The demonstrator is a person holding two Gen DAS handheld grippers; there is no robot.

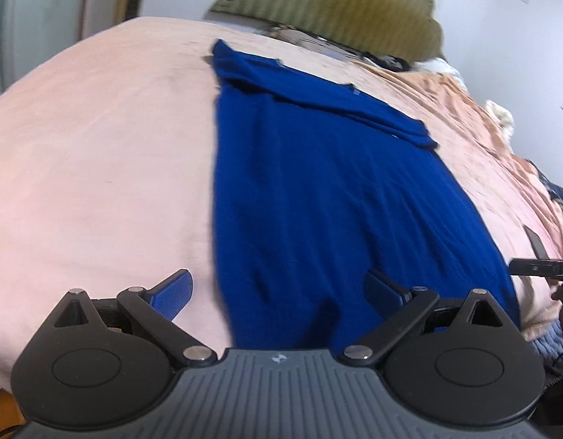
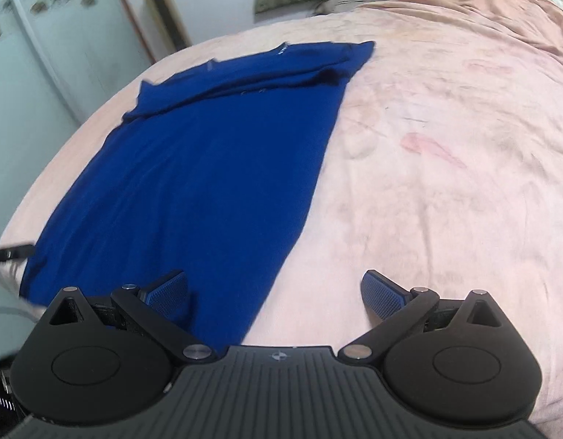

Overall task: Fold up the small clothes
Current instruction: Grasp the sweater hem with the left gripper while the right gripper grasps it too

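The left gripper (image 1: 278, 292) hangs over the near edge of the bed with its fingers spread wide and nothing between them; one blue pad (image 1: 173, 291) sits above the pink bedspread (image 1: 98, 164), the other above cloth. Between the two tools lies the blue shirt (image 1: 318, 201), flat on the spread, its long sides folded in and its collar end toward the olive headboard (image 1: 336, 3). The right gripper (image 2: 276, 292) is likewise spread and empty, its left pad (image 2: 168, 291) over the shirt's near corner, its right pad over bare bedspread (image 2: 446, 183). The pictures are slightly blurred.
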